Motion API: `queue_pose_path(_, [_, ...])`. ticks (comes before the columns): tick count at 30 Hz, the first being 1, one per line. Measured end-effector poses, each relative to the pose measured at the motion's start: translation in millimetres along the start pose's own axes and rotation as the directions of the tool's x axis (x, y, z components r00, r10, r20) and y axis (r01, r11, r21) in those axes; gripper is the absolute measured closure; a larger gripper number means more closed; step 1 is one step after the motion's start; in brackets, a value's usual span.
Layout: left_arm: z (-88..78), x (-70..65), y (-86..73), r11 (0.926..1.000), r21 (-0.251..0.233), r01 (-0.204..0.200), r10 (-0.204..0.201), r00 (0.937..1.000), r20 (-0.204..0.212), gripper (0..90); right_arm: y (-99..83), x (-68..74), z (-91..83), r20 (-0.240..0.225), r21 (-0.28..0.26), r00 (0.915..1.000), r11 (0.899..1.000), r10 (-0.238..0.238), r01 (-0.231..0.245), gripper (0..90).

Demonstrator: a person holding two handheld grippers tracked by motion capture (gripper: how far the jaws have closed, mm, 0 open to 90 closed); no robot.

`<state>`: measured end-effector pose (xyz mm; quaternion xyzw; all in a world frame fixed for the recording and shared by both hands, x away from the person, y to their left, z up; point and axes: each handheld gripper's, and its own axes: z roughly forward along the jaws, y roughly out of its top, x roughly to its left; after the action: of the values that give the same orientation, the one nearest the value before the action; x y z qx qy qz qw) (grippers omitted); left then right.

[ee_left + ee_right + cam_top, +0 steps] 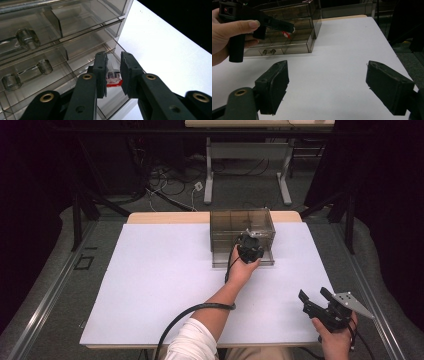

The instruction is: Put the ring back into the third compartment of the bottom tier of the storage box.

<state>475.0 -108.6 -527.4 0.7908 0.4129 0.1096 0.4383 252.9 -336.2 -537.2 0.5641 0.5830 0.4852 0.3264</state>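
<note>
The left gripper's pads are covering most of the small red-and-white item, leaving its kind unreadable, while the picture's edge is cutting off the clear drawer unit's left side.

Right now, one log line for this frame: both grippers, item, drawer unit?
left gripper: shut on small red-and-clear item | over open bottom drawer of drawer unit | right gripper: open, empty, above table
</note>
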Motion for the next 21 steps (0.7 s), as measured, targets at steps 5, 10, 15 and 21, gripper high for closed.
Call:
queue_pose_path(5, [-1.8, 1.3, 0.5, 1.0, -0.002, 0.001, -0.001, 1.0, -0.006, 66.0, -0.1, 0.0, 0.0, 0.0, 0.0, 1.0, 1.0, 0.001, -0.001, 18.0])
queue_pose_path(10, [-4.7, 2.5, 0.9, 0.9999, -0.013, 0.002, -0.002, 1.0, -0.001, 60.7, 0.0, 0.6, 0.0, -0.005, 0.002, 1.0, 1.0, 0.003, -0.003, 18.0])
queue_pose_path(15, [-6.7, 3.9, 0.3, 0.9998, -0.02, 0.005, -0.005, 1.0, -0.003, 57.5, -0.1, 1.4, 0.1, -0.007, 0.005, 1.0, 1.0, 0.003, -0.003, 18.0])
queue_pose_path(21, [-11.8, 4.7, -0.7, 0.9993, -0.024, 0.028, -0.028, 0.9996, -0.007, 49.4, -0.3, 1.2, 0.3, -0.003, 0.007, 1.0, 1.0, -0.002, 0.002, 18.0])
